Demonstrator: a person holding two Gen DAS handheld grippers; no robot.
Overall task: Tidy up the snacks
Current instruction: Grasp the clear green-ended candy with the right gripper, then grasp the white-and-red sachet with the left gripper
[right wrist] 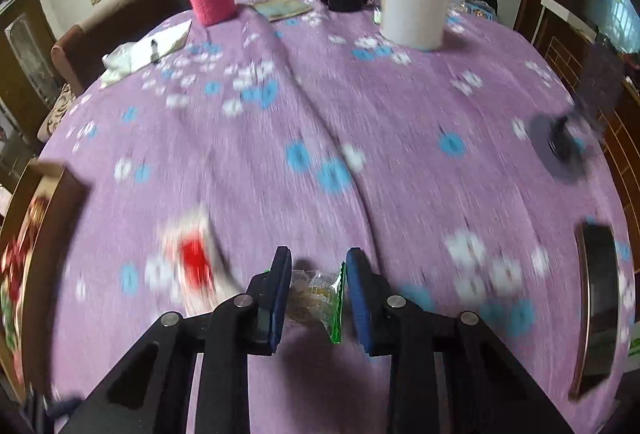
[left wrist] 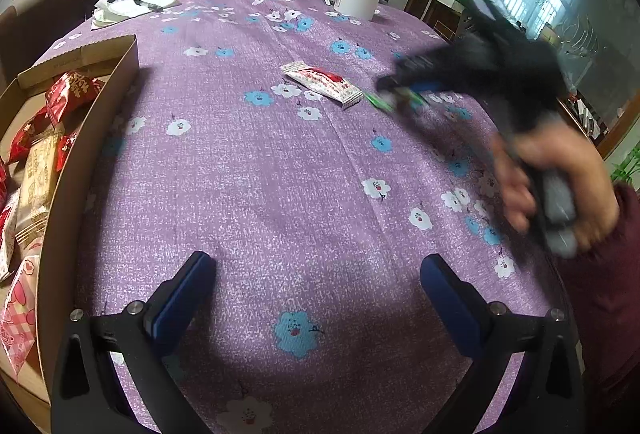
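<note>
One green-edged snack packet [right wrist: 318, 300] sits pinched between the narrowed fingers of the right gripper [right wrist: 318, 298] at lower centre, while the left gripper [left wrist: 318, 298] hangs wide and empty, so a fast swing toward the cardboard box [left wrist: 94, 106] at left could shake it loose.
</note>
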